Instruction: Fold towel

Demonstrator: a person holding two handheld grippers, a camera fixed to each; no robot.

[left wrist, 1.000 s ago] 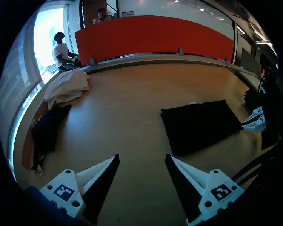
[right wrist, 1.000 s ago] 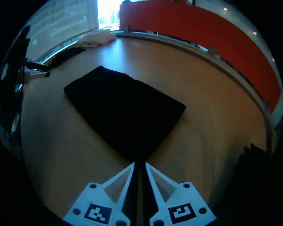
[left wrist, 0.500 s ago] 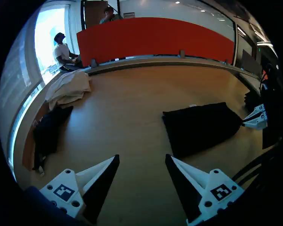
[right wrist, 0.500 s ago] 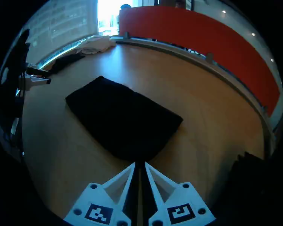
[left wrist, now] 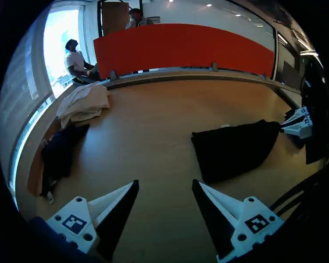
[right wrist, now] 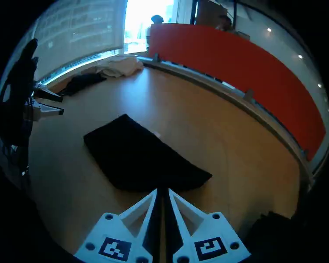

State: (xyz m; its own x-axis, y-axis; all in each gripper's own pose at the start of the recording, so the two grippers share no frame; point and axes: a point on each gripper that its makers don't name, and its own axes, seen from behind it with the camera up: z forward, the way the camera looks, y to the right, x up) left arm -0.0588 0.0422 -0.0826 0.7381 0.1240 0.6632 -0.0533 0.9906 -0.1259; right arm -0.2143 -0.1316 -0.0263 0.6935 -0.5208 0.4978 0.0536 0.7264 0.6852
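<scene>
Wooden surface [left wrist: 155,114] carries a black towel [right wrist: 138,158]; right gripper [right wrist: 163,195] pinches one corner, left gripper [left wrist: 164,197] spread wide, holding nothing.

Left gripper [left wrist: 164,181], right gripper [right wrist: 162,189]: white triangular fingers [left wrist: 114,199], black inner faces, square coded markers [left wrist: 74,223], screw holes [left wrist: 79,199].
</scene>
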